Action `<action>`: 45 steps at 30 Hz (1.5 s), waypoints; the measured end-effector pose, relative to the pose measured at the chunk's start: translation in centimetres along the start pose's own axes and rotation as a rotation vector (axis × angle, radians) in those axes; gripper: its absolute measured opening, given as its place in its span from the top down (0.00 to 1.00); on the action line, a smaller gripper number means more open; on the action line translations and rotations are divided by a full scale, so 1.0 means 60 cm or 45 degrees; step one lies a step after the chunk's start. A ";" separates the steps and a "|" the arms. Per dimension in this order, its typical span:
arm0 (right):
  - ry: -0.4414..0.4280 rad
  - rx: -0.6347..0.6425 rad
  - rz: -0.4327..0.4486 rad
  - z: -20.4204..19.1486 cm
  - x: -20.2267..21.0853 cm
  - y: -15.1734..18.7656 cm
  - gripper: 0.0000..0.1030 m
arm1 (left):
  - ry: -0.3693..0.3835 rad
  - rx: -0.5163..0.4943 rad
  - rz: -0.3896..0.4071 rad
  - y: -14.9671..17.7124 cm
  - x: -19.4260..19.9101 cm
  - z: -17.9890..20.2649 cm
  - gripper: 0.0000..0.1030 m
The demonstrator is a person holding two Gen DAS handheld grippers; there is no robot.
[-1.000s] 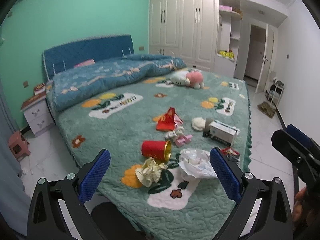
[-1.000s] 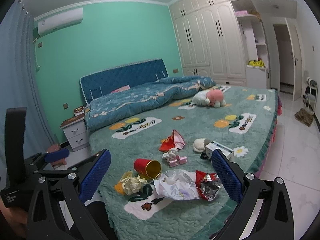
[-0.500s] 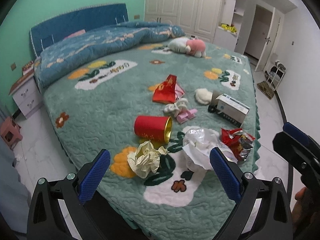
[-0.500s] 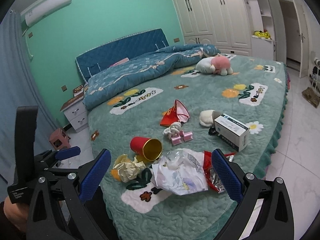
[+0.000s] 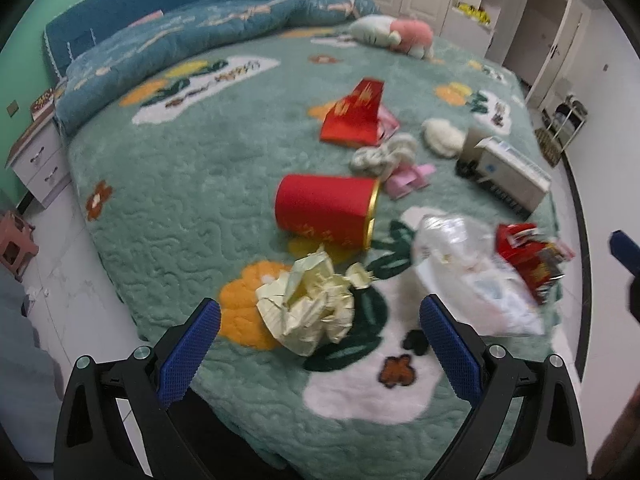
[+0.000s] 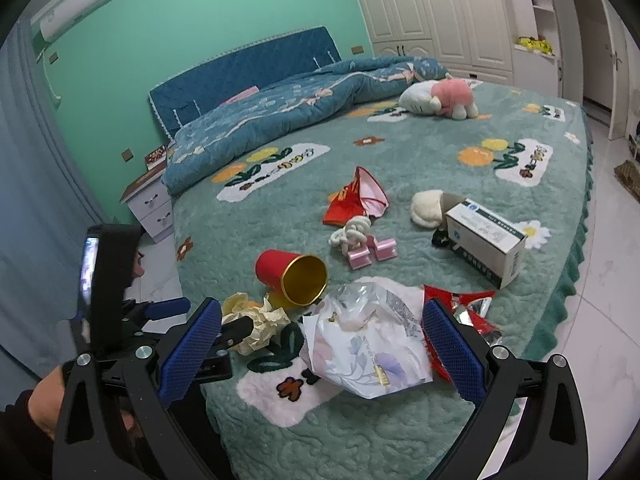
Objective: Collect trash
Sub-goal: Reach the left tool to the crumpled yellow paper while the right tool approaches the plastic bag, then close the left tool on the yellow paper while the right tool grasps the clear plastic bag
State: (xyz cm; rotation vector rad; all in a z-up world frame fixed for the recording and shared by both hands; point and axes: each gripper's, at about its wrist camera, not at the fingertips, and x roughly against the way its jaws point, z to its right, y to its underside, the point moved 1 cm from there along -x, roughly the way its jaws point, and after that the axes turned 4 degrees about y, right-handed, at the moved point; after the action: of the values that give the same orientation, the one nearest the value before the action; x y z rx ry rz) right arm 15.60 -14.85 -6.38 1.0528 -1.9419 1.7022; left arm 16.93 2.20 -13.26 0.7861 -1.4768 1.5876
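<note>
Both wrist views look down over the bed's foot edge toward the headboard — left nearer; both share the red cup.

A home bedroom — quilted bed, blue headboard, nightstand, white wardrobes.

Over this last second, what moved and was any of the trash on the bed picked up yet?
Both grippers came down and in toward the near edge of the bed. The left gripper now frames the crumpled yellowish paper; the right gripper frames the white plastic wrapper. Both remain open and empty. The red cup, the white box and the rest lie as before.
</note>
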 end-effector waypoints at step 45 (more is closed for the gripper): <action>-0.151 0.188 -0.327 -0.012 -0.170 -0.029 0.12 | 0.112 -0.086 -0.178 -0.001 -0.130 -0.015 0.66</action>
State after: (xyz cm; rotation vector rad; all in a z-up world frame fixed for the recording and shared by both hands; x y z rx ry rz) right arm 23.47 -11.12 -12.03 1.4202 -1.6803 1.6912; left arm 20.76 1.93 -20.08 0.7547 -1.3756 1.4422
